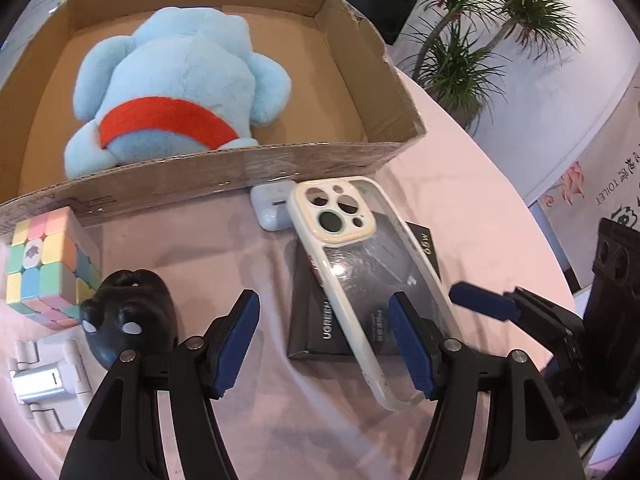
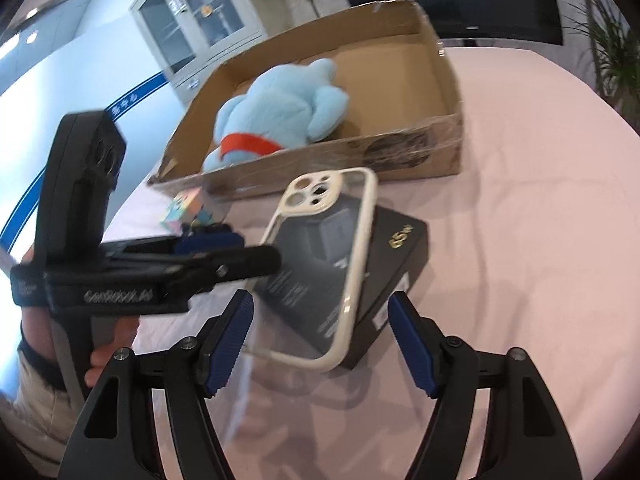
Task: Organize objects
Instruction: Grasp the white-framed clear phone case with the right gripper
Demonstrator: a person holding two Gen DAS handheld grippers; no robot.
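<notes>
A clear phone case point(image 1: 360, 264) with a cream rim leans on a black charger box point(image 1: 316, 320) on the pink table. It shows in the right wrist view point(image 2: 324, 248) on the same box point(image 2: 384, 256). My left gripper point(image 1: 326, 344) is open, its right finger point(image 1: 412, 352) beside the case's lower edge. My right gripper point(image 2: 320, 344) is open just in front of the case's near end. A blue plush toy point(image 1: 168, 88) lies in the cardboard box point(image 1: 240, 168). A pastel cube point(image 1: 44, 264), a black figure point(image 1: 128, 316) and a white earbud case point(image 1: 272, 204) sit on the table.
A white and silver folding stand point(image 1: 44, 380) lies at the near left. The right gripper's finger point(image 1: 484, 300) reaches in from the right. The left gripper's body point(image 2: 120, 268) crosses the left of the right wrist view. Potted plants point(image 1: 472, 48) stand behind the table.
</notes>
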